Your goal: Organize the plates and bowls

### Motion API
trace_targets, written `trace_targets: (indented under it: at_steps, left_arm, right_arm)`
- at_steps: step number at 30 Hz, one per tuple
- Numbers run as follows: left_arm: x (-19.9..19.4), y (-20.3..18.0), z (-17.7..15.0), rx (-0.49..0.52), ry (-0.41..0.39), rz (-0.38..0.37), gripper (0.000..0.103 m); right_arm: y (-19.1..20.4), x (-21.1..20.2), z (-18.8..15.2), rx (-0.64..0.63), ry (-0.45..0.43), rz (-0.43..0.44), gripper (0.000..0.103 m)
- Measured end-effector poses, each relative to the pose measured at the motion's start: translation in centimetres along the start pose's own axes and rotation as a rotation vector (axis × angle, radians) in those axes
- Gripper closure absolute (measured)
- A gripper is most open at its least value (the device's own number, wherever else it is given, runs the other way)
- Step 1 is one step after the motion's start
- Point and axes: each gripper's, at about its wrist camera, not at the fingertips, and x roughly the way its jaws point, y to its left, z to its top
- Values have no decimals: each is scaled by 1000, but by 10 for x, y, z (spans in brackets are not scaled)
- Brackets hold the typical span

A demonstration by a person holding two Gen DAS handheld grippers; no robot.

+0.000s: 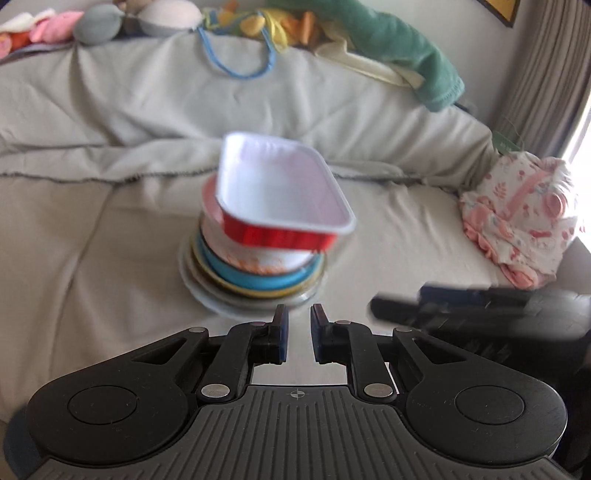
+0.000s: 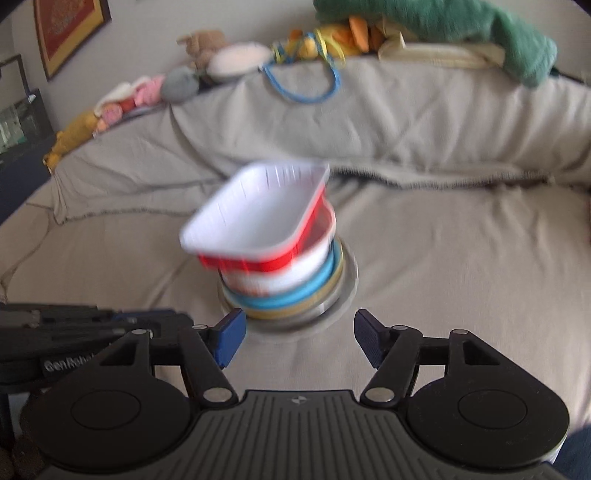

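Note:
A stack of dishes stands on the sofa seat. On top, a rectangular tray [image 1: 280, 192] [image 2: 258, 218], red outside and white inside, lies tilted in a white bowl [image 1: 258, 254] [image 2: 273, 273]. Below are a blue plate [image 1: 255, 282] [image 2: 288, 297], a yellow plate and a clear glass plate [image 1: 207, 295] [image 2: 347, 284]. My left gripper [image 1: 298, 325] is nearly shut and empty, just in front of the stack. My right gripper [image 2: 298, 338] is open and empty, also just short of the stack.
The beige-covered sofa [image 1: 110, 229] fills both views. A pink patterned cloth bundle [image 1: 524, 218] lies at the right. Soft toys [image 2: 221, 55], a green towel [image 2: 480, 26] and a blue cord [image 1: 240, 62] sit along the backrest. The other gripper shows at each view's side [image 1: 480, 306].

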Motion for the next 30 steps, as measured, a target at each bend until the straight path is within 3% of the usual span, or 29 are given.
trace_targets:
  at_steps: [5, 10, 30]
  left_arm:
    - [7, -8, -17, 23, 35, 48, 87]
    - [8, -13, -20, 40, 52, 126, 87]
    - [2, -18, -20, 22, 86, 86, 88]
  right_arm:
    - [-4, 14, -21, 26, 81, 11, 37]
    - [-3, 12, -27, 29, 78, 4, 37]
    - [-4, 9, -25, 32, 82, 7, 37]
